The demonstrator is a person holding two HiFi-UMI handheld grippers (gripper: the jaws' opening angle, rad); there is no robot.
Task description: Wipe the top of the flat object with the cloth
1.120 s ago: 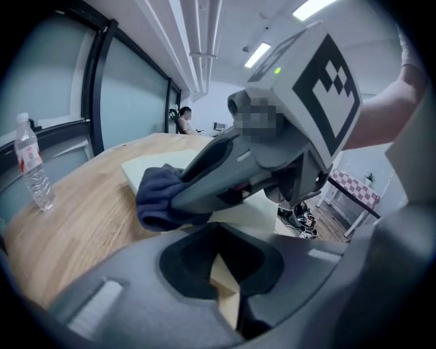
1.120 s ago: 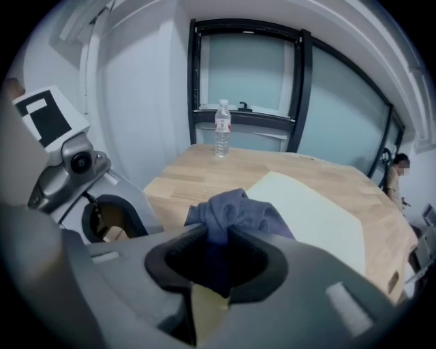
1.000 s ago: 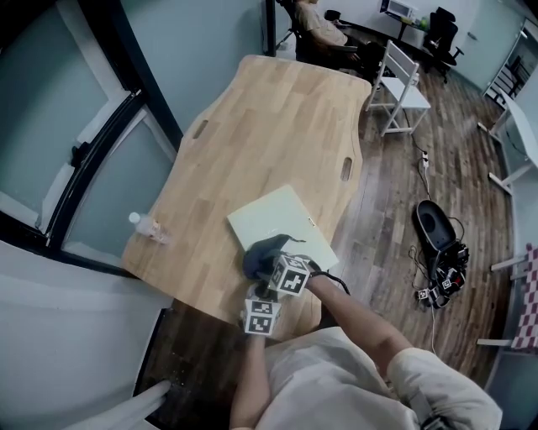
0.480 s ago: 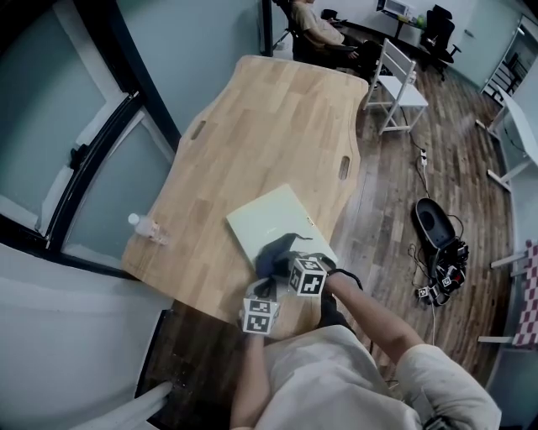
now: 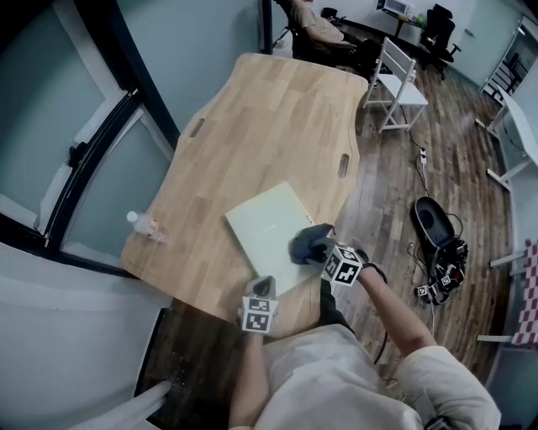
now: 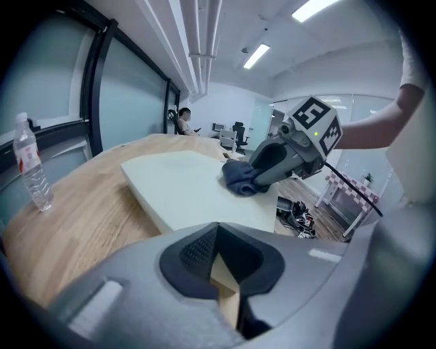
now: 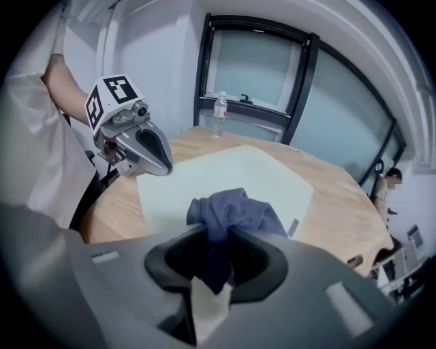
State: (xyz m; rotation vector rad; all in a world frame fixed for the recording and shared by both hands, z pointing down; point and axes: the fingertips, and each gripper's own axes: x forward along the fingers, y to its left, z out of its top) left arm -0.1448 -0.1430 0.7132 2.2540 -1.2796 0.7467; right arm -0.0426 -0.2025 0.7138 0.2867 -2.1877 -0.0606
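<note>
Cloth (image 5: 306, 243): dark blue, bunched, sits on the right part of the board (image 5: 267, 225), close to its right edge. R tool (image 5: 316, 250) pinches a fold of it, jaws pressed onto the fabric, with the rest of the bunch spilling out in front and resting on the board. Cloth looks soft, limp and light, prob. drags fine but may roll or fold under. A deep grip in the bunch, as now, seems best. Board: pale green, thin, stiff-looking slab, lying flat on the tabletop (image 5: 269, 117) at its near right end. Surface looks smooth, so it could skate under a sideways push, and it looks light enough to need steadying at a corner or edge. L tool (image 5: 261, 288) is by the board's near corner, jaws pressed together w/ nothing in them. Can't tell if it touches the board. Rest of board top is bare, nothing in the wipe path. Water bottle (image 5: 141, 224) stands at the tabletop's left edge, well apart, no obstacle. Main hazard, as I judge it: the tabletop's right edge lies just beside the cloth, so a stroke that way could carry the cloth off. White chair (image 5: 402, 80) and a seated person (image 5: 318, 23) are beyond the far end, irrelevant.
</note>
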